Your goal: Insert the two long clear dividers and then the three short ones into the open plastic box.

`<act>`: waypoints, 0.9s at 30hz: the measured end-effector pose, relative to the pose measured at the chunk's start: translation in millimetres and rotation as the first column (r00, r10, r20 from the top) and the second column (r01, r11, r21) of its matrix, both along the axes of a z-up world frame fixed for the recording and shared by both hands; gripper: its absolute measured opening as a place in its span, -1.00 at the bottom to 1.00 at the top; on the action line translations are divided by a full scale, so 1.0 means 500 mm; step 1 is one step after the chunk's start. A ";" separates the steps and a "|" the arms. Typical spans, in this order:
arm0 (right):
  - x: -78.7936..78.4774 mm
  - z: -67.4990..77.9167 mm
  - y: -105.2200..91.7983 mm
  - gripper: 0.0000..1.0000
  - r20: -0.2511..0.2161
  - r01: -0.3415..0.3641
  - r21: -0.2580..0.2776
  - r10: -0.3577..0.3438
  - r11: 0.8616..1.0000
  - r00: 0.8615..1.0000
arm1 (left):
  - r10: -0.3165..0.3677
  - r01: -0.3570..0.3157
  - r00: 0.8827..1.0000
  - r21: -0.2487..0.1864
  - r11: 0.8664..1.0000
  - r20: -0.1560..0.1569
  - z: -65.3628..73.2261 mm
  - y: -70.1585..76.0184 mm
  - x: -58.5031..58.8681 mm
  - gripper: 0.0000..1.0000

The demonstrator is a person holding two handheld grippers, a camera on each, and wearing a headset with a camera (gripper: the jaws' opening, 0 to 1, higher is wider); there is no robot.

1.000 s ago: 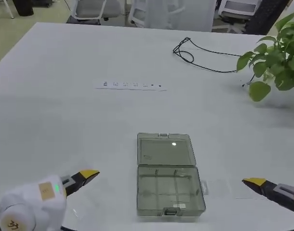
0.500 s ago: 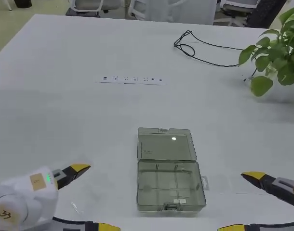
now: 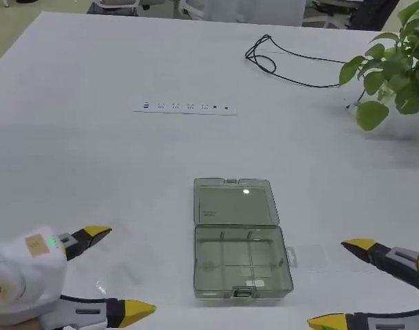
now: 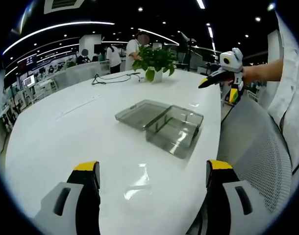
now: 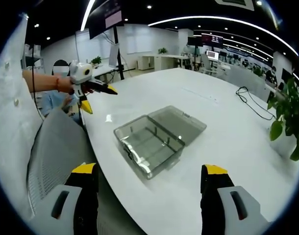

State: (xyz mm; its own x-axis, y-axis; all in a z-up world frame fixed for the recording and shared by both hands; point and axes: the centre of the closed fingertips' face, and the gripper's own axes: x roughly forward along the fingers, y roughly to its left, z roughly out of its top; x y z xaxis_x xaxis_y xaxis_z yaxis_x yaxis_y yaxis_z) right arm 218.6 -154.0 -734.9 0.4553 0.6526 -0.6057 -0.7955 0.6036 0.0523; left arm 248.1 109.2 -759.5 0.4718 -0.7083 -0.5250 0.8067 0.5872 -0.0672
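Since a second ago, each gripper's second yellow tip has come into the head view's bottom edge. At lower left the left gripper (image 3: pixel 115 272) and at lower right the right gripper (image 3: pixel 341 282) have their jaws spread wide, holding nothing. At lower centre between them sits the open plastic box (image 3: pixel 197 268), with faint grid lines inside. A faint clear sheet (image 3: pixel 311 256), probably a divider, lies just right of it. A pickup seems next, and it calls for a careful pinch on a thin edge.

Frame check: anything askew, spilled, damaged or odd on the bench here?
Nothing stands out. The open plastic box sits flat on the white table, its lid laid back flat on the far side, with no crack or spill visible. The left gripper and right gripper are both open, apart from the box.
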 end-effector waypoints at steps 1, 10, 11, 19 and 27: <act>0.001 0.001 0.001 0.73 0.001 0.001 0.003 -0.001 1.000 1.000 | 0.006 -0.006 1.000 0.004 1.000 -0.005 -0.003 0.004 0.003 0.82; 0.003 -0.004 0.005 0.73 -0.008 0.003 0.006 -0.003 1.000 1.000 | 0.035 -0.035 0.999 0.025 0.999 -0.021 -0.016 0.033 0.023 0.79; 0.003 -0.004 0.005 0.73 -0.010 0.002 0.006 -0.002 1.000 1.000 | 0.039 -0.039 0.999 0.029 0.999 -0.020 -0.017 0.038 0.026 0.78; 0.010 -0.004 0.007 0.72 -0.010 0.003 0.008 -0.003 1.000 1.000 | 0.110 -0.107 0.993 0.073 0.992 -0.042 -0.031 0.084 0.061 0.64; 0.016 -0.005 0.010 0.72 -0.013 0.007 0.017 -0.007 1.000 1.000 | 0.206 -0.189 0.974 0.159 0.969 -0.095 -0.060 0.128 0.098 0.35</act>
State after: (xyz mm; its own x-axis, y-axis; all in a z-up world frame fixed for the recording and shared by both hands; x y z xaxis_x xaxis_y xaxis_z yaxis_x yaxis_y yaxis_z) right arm 226.6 -148.9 -737.5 0.4518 0.6596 -0.6007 -0.7906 0.6079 0.0728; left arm 297.1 173.1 -789.4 0.5280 -0.5172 -0.6736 0.6662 0.7441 -0.0492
